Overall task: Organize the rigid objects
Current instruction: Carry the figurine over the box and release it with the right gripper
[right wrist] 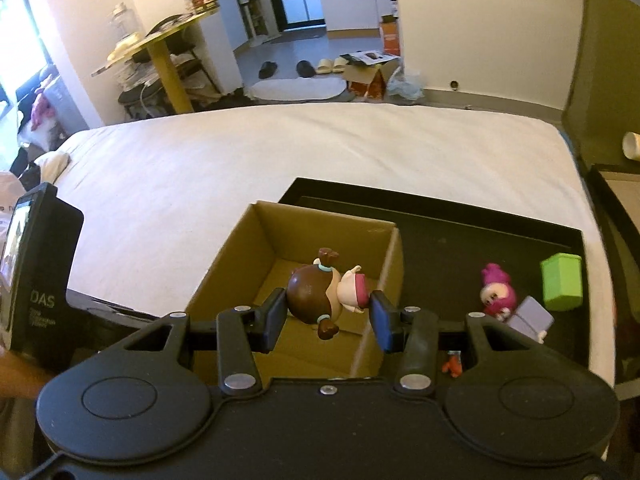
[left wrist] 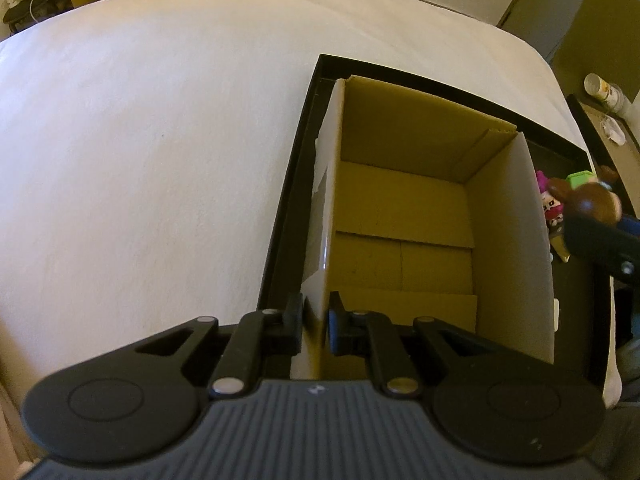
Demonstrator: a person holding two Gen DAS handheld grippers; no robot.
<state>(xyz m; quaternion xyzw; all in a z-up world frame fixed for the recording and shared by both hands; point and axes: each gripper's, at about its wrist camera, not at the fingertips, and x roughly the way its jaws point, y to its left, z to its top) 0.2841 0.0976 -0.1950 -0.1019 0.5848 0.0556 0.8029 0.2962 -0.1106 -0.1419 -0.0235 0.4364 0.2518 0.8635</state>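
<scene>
From the left wrist view: left gripper (left wrist: 316, 326), jaws nearly together, pinching the near wall of the cardboard box (left wrist: 400, 216) at its left corner; steadying it, by my reading. Box: corrugated brown inside, white outside, flaps folded flat on its floor, empty as seen from here. It stands in a black tray (left wrist: 294, 184), matte and shallow-rimmed, along the tray's left edge, on a white sheet (left wrist: 160, 140).

From the right wrist view: right gripper (right wrist: 329, 316), jaws part-open and clamped on a doll figurine (right wrist: 324, 294), glossy hard plastic, brown rounded hair with pigtails, held sideways over the box's right wall. Step: carrying the figurine to the box. Next: clear the wall, lower, release. Remaining at the tray's right edge: pink figurine (right wrist: 494, 290), green cube (right wrist: 562, 282), lilac block (right wrist: 532, 318).
</scene>
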